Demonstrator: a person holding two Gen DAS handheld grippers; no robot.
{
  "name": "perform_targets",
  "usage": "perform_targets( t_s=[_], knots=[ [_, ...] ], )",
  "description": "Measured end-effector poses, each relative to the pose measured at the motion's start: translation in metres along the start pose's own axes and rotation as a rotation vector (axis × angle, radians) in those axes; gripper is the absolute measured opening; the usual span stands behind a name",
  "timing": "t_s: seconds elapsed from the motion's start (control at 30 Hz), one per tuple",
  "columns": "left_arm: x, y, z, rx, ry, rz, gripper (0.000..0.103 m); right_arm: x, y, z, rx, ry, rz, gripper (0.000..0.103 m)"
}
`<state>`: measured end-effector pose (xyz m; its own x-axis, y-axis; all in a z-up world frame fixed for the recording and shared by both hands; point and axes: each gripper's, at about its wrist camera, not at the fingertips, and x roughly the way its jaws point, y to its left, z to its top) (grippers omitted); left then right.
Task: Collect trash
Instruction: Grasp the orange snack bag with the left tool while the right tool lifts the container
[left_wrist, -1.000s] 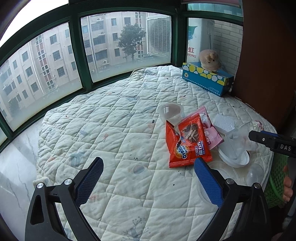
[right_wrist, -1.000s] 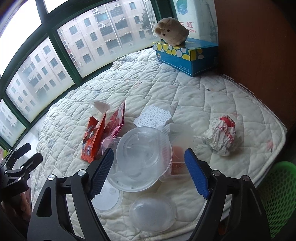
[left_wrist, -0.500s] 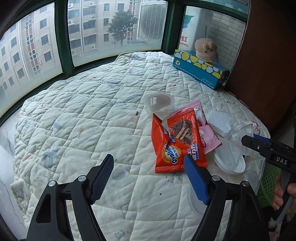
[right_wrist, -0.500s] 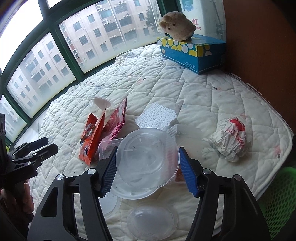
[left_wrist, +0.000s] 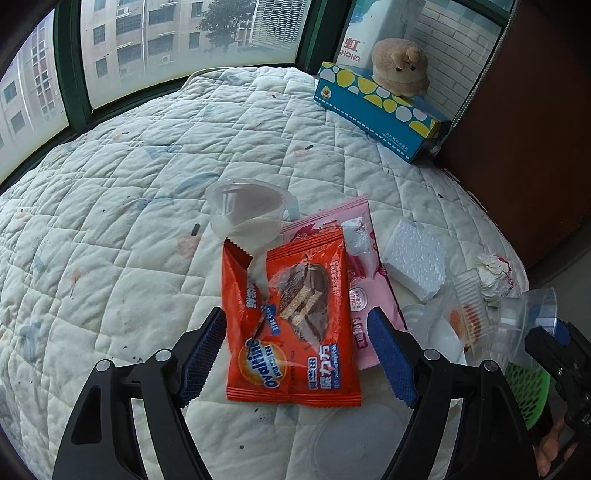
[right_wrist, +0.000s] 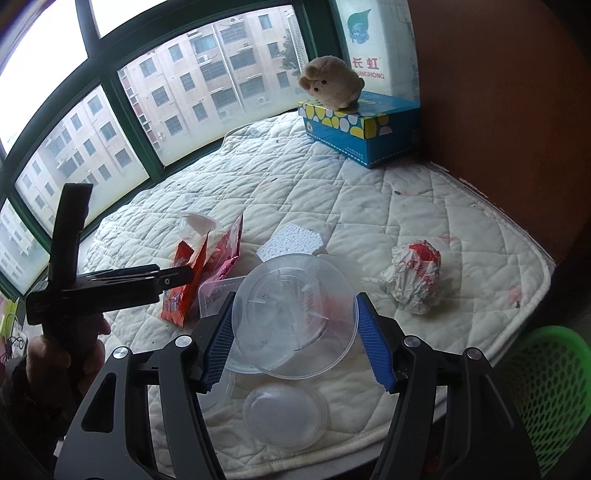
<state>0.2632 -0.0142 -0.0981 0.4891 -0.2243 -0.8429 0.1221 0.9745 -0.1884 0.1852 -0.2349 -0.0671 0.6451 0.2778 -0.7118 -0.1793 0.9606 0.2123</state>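
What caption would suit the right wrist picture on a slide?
Right gripper clamps a clear round plastic container above a quilted mattress strewn with wrappers, green basket nearby.

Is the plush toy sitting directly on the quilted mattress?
No, the plush toy sits on top of the blue tissue box, which itself rests on the mattress.

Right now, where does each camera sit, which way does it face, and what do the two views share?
Left wrist: on the left gripper, looking steeply down at the orange wrapper between its open fingers; the right gripper shows at the right edge.
Right wrist: on the right gripper, angled down; its pads clamp the clear plastic container; a hand shows left.
Shared: wrapper, foam block, crumpled paper, tissue box, green basket.
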Motion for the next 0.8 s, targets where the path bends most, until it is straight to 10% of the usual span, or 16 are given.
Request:
perform_targets(
  t_s=[0.5,0.8],
  knots=[
    [0.009,-0.010,0.004,0.066,0.019,0.011,0.006,-0.042,-0.036,-0.030,0.075,-0.045,-0.068,0.063],
    [-0.061,-0.002,-0.008,0.051,-0.089,-0.001,0.003,-0.069,-0.071,-0.061,0.138,-0.049,-0.161,0.063]
  ],
)
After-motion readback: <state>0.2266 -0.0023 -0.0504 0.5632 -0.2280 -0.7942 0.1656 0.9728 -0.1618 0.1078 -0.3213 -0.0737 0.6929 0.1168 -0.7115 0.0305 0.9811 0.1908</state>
